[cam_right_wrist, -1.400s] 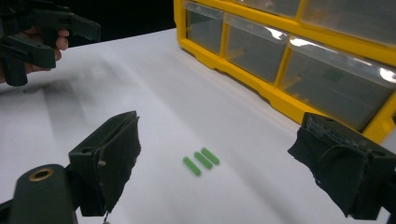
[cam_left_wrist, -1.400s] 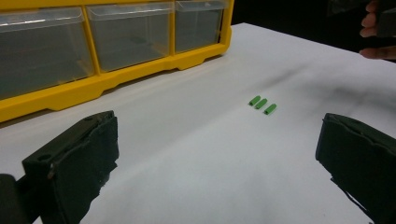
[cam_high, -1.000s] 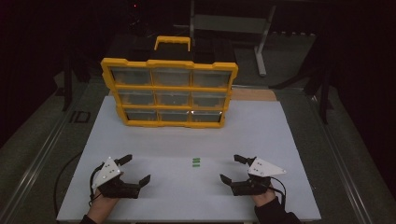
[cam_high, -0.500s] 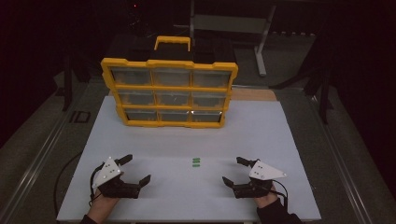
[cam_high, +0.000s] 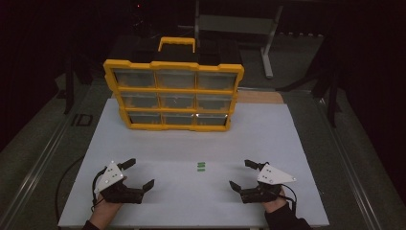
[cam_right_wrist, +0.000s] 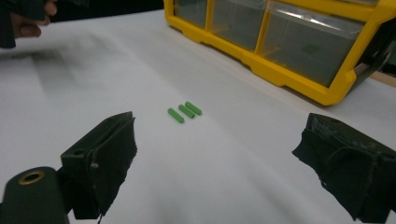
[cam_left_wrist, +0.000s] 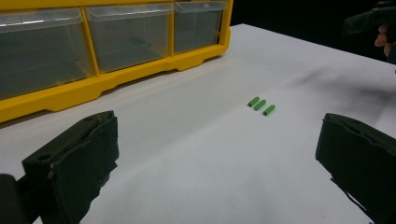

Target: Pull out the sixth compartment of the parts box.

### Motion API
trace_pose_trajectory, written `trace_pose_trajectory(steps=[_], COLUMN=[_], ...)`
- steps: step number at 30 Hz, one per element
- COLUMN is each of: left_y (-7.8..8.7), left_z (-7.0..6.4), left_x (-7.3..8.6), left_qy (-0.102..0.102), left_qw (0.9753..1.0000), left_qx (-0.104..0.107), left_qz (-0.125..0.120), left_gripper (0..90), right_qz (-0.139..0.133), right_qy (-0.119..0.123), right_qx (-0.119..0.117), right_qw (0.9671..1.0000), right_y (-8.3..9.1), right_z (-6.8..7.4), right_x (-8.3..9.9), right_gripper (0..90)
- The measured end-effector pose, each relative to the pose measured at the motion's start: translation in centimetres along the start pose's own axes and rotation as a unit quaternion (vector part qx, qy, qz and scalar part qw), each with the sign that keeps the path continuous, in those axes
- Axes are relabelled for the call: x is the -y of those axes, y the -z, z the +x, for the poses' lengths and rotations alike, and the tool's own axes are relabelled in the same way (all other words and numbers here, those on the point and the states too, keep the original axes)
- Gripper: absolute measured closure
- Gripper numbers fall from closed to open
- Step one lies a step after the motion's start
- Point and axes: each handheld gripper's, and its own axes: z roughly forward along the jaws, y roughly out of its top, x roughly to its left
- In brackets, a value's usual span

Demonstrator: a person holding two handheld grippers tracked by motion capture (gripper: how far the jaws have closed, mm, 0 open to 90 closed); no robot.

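Note:
Three small green sticks [cam_high: 201,166] lie side by side on the white table [cam_high: 287,139], also seen as green sticks [cam_left_wrist: 261,105] and green sticks [cam_right_wrist: 184,111]. A yellow drawer organizer [cam_high: 173,94] with clear drawers stands upright at the far side. My left gripper [cam_high: 140,173] rests open at the front left, jaws wide apart and empty. My right gripper [cam_high: 243,174] rests open at the front right, jaws pointing toward the sticks, nothing between them. In each gripper view, the sticks lie ahead between the jaws, well apart from them.
The organizer [cam_left_wrist: 93,46] has a yellow carry handle [cam_high: 177,44] on top, and its drawers [cam_right_wrist: 299,42] look shut. A brown strip [cam_high: 261,97] lies at the table's far right edge. Dark floor and a metal stand [cam_high: 268,52] lie beyond.
The right gripper has shifted slightly to the right and nearer the front edge. The left gripper and the sticks have stayed put.

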Motion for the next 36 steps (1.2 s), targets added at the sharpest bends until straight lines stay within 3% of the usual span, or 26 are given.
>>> trace_pose_trajectory(steps=[10,17,18,23,30,36], left_y=[0.0,0.0,0.0,0.0,0.0,0.0], left_z=[0.0,0.0,0.0,0.0,0.0,0.0], left_x=[0.0,0.0,0.0,0.0,0.0,-0.1], left_qy=[0.001,0.0,0.0,0.0,0.0,0.0], left_qw=[1.0,1.0,1.0,1.0,1.0,1.0], left_qx=[-0.001,-0.001,-0.001,0.0,0.0,0.0], left_qz=[0.0,-0.001,-0.001,-0.001,-0.002,-0.003], left_gripper=[0.0,0.0,0.0,0.0,0.0,0.0], right_qz=[-0.003,-0.015,-0.015,-0.018,-0.01,-0.013], right_qy=[0.005,0.023,0.038,0.055,0.075,0.086], right_qx=[-0.011,-0.005,0.002,0.009,-0.005,-0.003], right_qw=[0.9999,0.9996,0.9992,0.9983,0.9971,0.9962], right_y=[0.5,0.7,0.6,0.2,-0.7,-1.5], right_z=[-0.3,-0.6,-0.7,-0.9,-1.4,-1.9], right_x=[-0.9,-3.1,-4.0,-5.9,-8.0,-9.4], right_gripper=[8.5,8.5,8.5,8.5,8.5,8.5])
